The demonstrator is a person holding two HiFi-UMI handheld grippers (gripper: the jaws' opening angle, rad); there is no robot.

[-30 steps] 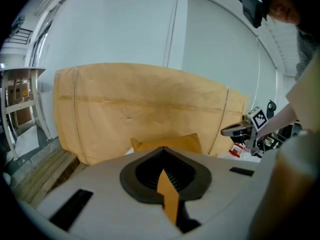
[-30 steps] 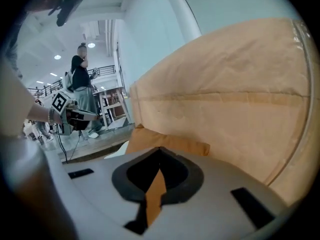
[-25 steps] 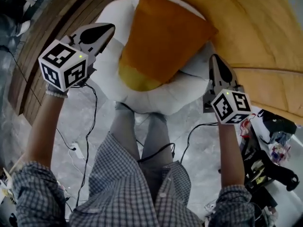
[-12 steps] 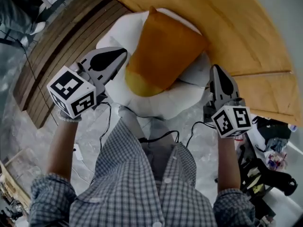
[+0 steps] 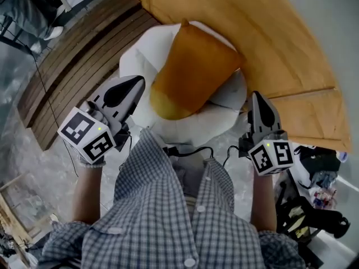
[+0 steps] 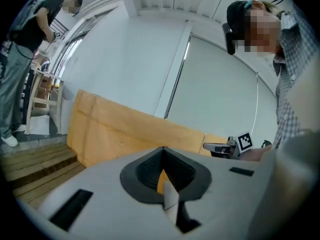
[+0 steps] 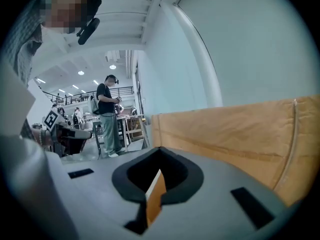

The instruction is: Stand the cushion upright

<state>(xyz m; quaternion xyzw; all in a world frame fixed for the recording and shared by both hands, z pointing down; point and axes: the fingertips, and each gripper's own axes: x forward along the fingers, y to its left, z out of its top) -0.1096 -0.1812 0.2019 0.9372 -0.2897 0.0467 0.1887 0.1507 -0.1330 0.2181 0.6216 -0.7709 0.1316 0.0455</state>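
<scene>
White seat [image 5: 188, 132]: cushion [image 5: 193, 72] between left claw [image 5: 136, 83], right claw [image 5: 257, 96]

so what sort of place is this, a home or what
Probably a big open workspace or lab, not a home: a balcony railing under ceiling lights, and another person standing at work tables.

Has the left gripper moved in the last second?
Yes. The left gripper drew back toward the person, from midway along the white seat to its near edge.

Cushion [image 5: 196, 60]: matt orange cloth, smooth; seat pad [image 5: 140, 55]: matt white fabric; decking [image 5: 67, 72]: grained wood slats; floor [image 5: 45, 161]: polished grey stone.
</scene>
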